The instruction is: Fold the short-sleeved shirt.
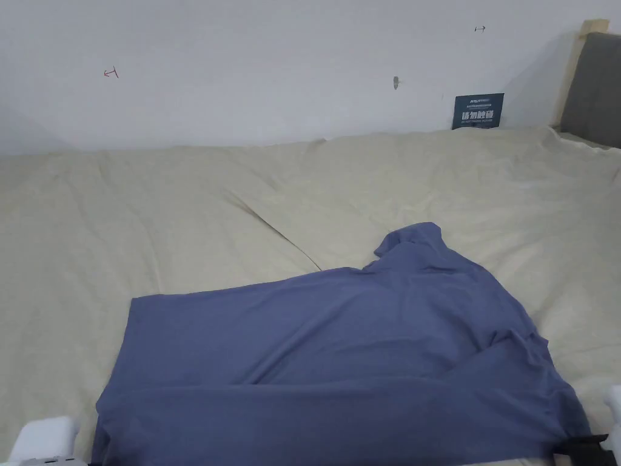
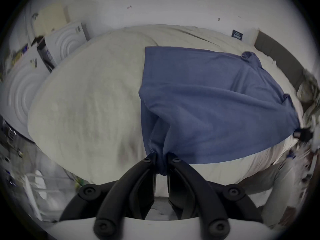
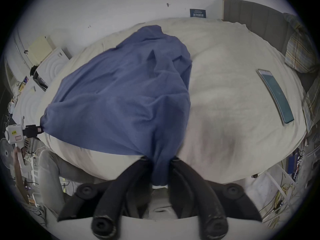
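Observation:
A blue short-sleeved shirt lies spread on the cream bed sheet, near the front edge, one sleeve bunched up toward the back right. My left gripper is shut on the shirt's near left corner, with cloth gathered between its black jaws. My right gripper is shut on the shirt's near right corner. In the head view the left gripper's white body sits at the bottom left and the right gripper at the bottom right. The near edge hangs stretched between them.
A phone lies on the sheet to the right of the shirt. A dark sign leans on the wall at the back, beside a grey headboard. A plaid pillow lies at the far right. White foam boards stand left of the bed.

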### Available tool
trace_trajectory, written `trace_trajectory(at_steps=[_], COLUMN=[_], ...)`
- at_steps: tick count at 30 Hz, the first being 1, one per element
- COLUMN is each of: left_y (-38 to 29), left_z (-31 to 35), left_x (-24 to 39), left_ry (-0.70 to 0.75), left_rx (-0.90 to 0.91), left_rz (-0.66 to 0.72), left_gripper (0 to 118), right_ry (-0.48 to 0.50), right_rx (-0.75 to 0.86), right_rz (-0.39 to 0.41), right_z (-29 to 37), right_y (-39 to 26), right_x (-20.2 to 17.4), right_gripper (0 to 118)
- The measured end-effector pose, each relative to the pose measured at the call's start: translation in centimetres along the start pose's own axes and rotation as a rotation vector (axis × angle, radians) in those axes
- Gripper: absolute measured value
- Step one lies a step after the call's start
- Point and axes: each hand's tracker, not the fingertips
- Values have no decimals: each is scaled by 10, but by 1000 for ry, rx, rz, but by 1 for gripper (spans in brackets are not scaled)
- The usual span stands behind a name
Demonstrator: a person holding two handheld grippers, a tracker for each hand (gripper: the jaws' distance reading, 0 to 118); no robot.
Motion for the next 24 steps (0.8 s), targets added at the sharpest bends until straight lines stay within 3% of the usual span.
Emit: trace_trajectory(at_steps=[1,2,3,4,8,10,11,13,14,15,17,24], left_y=[2,3,5,7,23,38,44,61,70,80,100,158], left_z=[2,5,10,16,41,53,59,72,75,74,64,8], left_x=[-3,-4,-5,-6,-5,2,6,19,25,33,48,103], left_ry=[-13,-5,1,10,93,115,98,42,22,-5,-44,-55], left_rx=[0,8,28,34,139,192,214,277,291,307,304,241], left_rz=[36,52,46,42,14,-2,-11,-7,-4,4,-27,-104], left_gripper=[36,63,97,110,113,101,86,33,14,12,12,4], right_ry=[-4,-1,-6,-3,-26,29,57,124,145,156,120,113], right_rx=[-3,-1,12,46,117,175,196,237,255,275,296,226], right_rz=[-12,-15,-21,-12,16,15,3,-24,-36,-49,-91,-73], right_z=[-4,-3,2,11,43,59,64,71,73,72,61,3], right_y=[3,4,5,7,25,40,47,66,75,86,110,200], right_x=[9,10,10,11,9,4,3,-1,-2,-4,-7,-17], right_gripper=[64,88,97,97,97,96,91,44,12,0,0,0])
